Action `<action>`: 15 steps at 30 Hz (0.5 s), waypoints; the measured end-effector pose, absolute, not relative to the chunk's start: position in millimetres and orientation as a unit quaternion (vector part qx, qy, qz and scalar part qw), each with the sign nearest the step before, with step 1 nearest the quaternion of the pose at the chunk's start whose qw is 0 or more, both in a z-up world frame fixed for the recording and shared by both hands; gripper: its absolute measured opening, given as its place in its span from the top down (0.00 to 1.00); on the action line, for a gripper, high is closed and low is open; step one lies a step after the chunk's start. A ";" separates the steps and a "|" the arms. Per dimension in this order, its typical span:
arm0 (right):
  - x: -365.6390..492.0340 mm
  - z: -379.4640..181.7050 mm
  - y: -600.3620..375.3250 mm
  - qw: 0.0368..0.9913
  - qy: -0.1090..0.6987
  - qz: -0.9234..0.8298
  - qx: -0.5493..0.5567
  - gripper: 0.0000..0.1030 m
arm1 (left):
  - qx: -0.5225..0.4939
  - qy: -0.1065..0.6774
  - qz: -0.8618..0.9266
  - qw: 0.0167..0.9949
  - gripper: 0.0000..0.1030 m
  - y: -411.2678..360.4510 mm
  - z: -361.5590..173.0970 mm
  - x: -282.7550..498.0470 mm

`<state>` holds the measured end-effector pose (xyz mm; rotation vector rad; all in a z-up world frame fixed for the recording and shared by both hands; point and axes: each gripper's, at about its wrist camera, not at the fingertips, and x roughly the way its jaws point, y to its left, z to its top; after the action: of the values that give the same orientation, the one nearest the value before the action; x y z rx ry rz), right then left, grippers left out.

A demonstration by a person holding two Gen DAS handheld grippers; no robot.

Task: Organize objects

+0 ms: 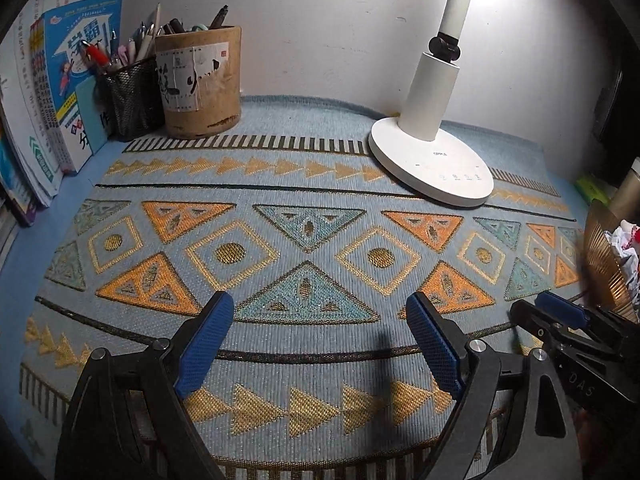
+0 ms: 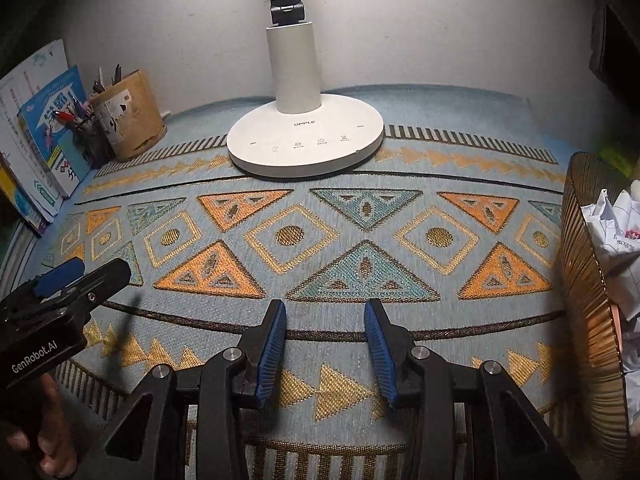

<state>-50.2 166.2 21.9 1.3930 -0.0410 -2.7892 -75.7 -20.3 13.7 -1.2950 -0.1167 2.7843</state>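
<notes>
The left gripper has its jaws spread wide over the patterned mat on the bench, nothing between them. The right gripper has its jaws narrower, a gap showing, also empty. "GenRobot.AI" reads on the left gripper's body at the lower left of the right wrist view. Top centre, the white lamp says "OPPLE". Upper left, a mesh cup and a brown pot hold pens beside books. At the right edge a ribbed basket holds crumpled paper, partly cut off.
</notes>
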 end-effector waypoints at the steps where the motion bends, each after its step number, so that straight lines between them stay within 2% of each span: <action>1: -50.2 21.4 165.6 0.011 -0.010 -0.896 0.444 0.61 | -0.426 -0.030 0.904 0.027 0.15 -18.7 12.5 -76.8; 6: -49.9 19.8 157.8 -0.004 0.016 -0.899 0.437 0.48 | -0.437 -0.029 0.899 0.016 0.15 -19.5 8.3 -78.5; 11: -51.4 18.4 162.9 -0.011 0.003 -0.898 0.441 0.37 | -0.439 -0.020 0.898 0.011 0.12 -16.7 6.6 -78.1; 15: -53.4 15.7 164.6 -0.014 -0.003 -0.891 0.453 0.12 | -0.446 -0.018 0.895 0.014 0.01 -14.3 4.3 -79.5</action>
<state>-53.4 164.6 15.7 1.4350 -0.0104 -2.8251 -79.5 -14.3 4.3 -1.3902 -0.0549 2.7854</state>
